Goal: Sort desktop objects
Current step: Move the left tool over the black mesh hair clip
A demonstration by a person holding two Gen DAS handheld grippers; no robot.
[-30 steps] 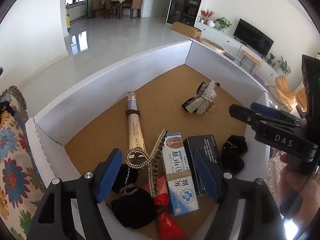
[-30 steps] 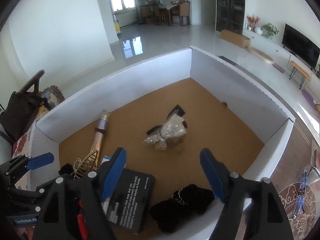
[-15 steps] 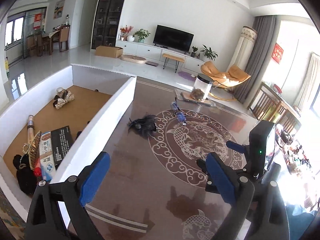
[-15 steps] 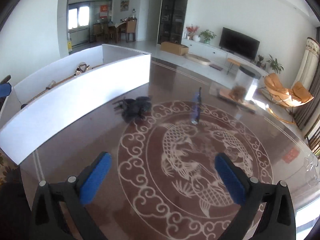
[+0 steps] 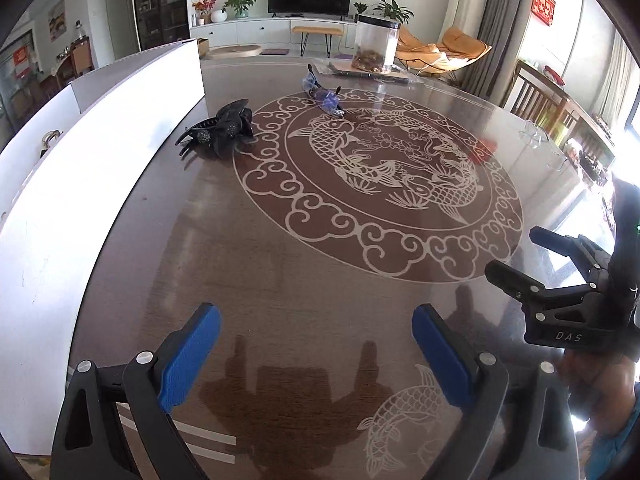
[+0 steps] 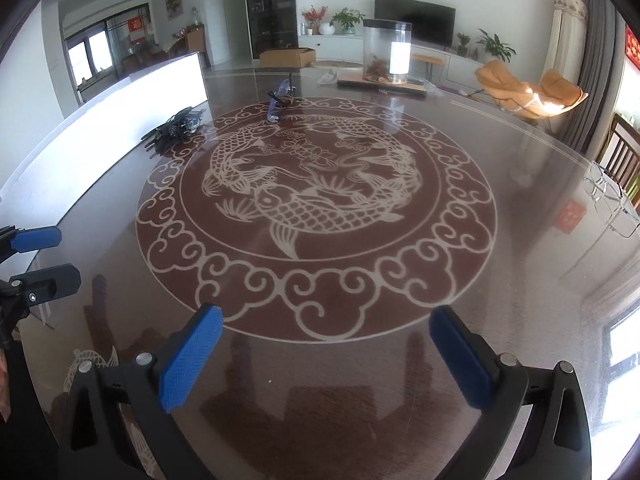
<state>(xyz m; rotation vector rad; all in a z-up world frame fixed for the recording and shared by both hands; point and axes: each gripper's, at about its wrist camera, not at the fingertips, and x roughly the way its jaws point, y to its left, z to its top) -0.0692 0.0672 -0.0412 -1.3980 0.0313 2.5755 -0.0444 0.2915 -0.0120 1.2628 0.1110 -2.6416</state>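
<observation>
A black flower hair claw (image 5: 224, 130) lies on the brown round table next to the white box's wall (image 5: 100, 144); it also shows in the right wrist view (image 6: 176, 128). A blue-purple hair clip (image 5: 324, 96) lies farther off, also in the right wrist view (image 6: 280, 100). My left gripper (image 5: 316, 344) is open and empty, low over the near table. My right gripper (image 6: 324, 354) is open and empty too; it appears at the right of the left wrist view (image 5: 516, 256). Both are far from the clips.
A clear jar (image 6: 386, 52) stands on a board at the table's far side. Glasses (image 6: 612, 196) and a red slip (image 6: 570, 218) lie at the right edge. The table carries a fish pattern (image 6: 312, 196). Chairs and a TV stand beyond.
Both grippers have swung away from over the white box to face the open table. The box's contents have left both views. Both stay open.
</observation>
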